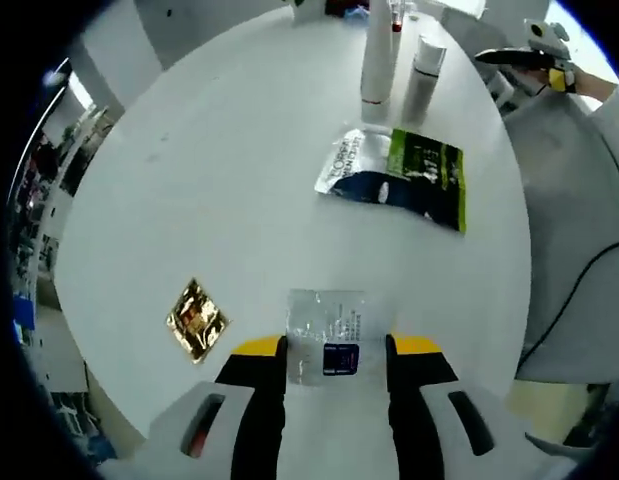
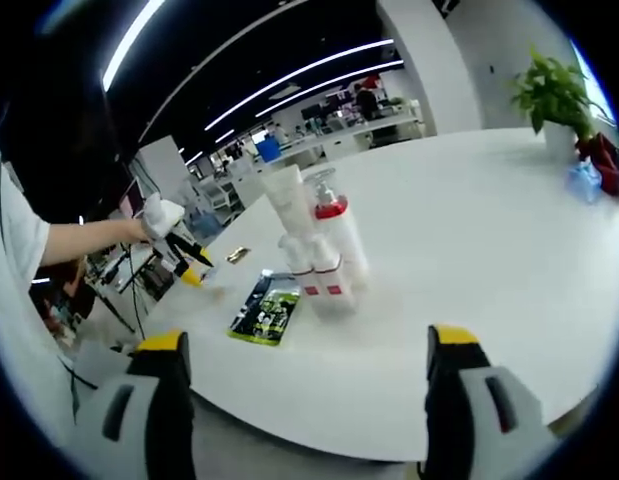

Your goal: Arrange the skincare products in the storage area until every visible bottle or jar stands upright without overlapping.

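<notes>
You are working over a large round white table, smooth and lightly glossy, its curved edge falling away to a pale floor. In the left gripper view, your left gripper hangs low over the near edge with its yellow-tipped jaws spread, and a small clear sachet lies flat on the table between them; whether the jaws touch it you cannot tell. To its left, apart, lies a gold foil packet. Farther across the table a green and dark pouch lies flat, and just beyond it a tall white tube and a grey bottle stand upright, close together.

In the right gripper view, your right gripper is held off the table's edge, jaws wide apart and gripping nothing. The skincare bottles stand upright in a tight cluster near the middle of the table, a red-collared pump bottle among them, with the green pouch flat just beside them. Your other hand reaches in from the left with its gripper.

Around you is an open office: long strip lights on a dark ceiling, desks in the distance, and a potted plant at the far table edge.
</notes>
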Available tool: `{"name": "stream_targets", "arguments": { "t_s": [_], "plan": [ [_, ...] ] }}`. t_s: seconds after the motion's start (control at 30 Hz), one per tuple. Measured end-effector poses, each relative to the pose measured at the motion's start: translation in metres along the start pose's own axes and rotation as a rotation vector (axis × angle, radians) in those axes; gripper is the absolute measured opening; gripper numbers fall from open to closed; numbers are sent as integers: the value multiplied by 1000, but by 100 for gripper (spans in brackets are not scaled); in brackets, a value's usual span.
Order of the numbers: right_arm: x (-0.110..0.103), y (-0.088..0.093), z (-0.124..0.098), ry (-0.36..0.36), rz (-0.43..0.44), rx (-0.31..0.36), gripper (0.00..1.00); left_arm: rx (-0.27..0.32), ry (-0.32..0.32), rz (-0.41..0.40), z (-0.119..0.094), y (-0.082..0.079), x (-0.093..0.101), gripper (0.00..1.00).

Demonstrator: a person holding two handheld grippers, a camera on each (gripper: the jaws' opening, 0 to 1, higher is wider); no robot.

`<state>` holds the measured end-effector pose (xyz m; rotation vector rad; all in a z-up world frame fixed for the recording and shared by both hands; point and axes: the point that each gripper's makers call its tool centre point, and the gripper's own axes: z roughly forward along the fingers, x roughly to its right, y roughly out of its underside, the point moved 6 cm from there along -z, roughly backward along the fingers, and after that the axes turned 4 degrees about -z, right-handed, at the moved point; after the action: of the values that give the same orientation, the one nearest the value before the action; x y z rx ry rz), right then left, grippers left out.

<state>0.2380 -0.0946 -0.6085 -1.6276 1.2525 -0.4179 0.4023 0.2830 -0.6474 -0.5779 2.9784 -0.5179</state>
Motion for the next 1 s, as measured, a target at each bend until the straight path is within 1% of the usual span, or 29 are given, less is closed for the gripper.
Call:
{"name": "stream_targets", "arguments": {
  "t_s": [0.2, 0.47, 0.6, 0.77, 1.0],
  "plan": [
    [-1, 0, 0, 0, -1, 1, 99, -11, 38, 68, 7, -13, 15, 36],
    [1, 0, 0, 3, 0, 0, 99, -27, 81, 141, 20, -25, 35, 37],
    [0, 0, 0, 5, -1, -1, 99, -29, 94, 154, 27, -29, 43, 37],
    [0, 0, 0, 6, -1, -3, 99, -42, 106, 172, 35, -29, 51, 37],
    [1, 0, 0, 8, 1, -4, 99, -38, 117, 165, 43, -31, 60, 37]
  ]
}}
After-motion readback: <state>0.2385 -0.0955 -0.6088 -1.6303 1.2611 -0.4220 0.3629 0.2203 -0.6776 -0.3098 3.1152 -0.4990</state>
